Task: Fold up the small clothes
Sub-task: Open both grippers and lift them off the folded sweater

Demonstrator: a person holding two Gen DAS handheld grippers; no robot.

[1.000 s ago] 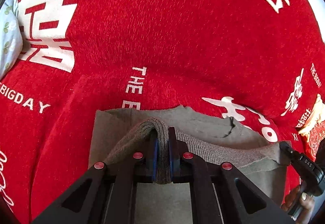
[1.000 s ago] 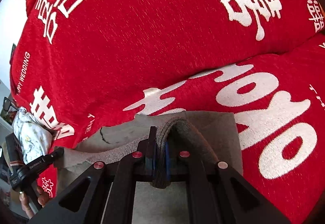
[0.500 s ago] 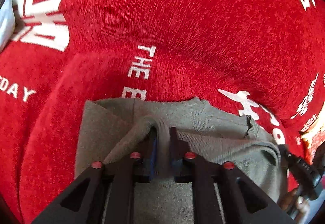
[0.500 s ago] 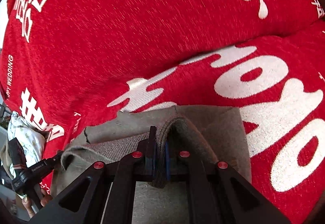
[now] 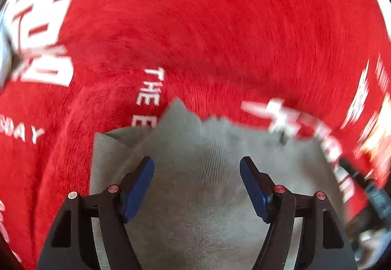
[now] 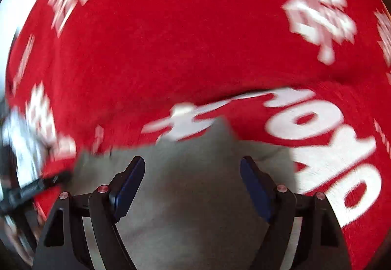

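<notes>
Grey ribbed knit garment (image 5: 207,172) lies on the red plush blanket with white lettering (image 5: 195,25), its far edge peaking up in a loose point. Left tool (image 5: 196,186) is opening, blue pads clear of the cloth below; right tool (image 6: 193,186) is opening too, nothing pinched. Looks like the fold has just been laid over and let go, both tools angled down over the garment's top layer.

Motion blur smears the white lettering on the red blanket (image 5: 220,25). The grey garment (image 5: 207,184) runs off the bottom edge, and the other gripper (image 6: 31,191) is a dark streak.
</notes>
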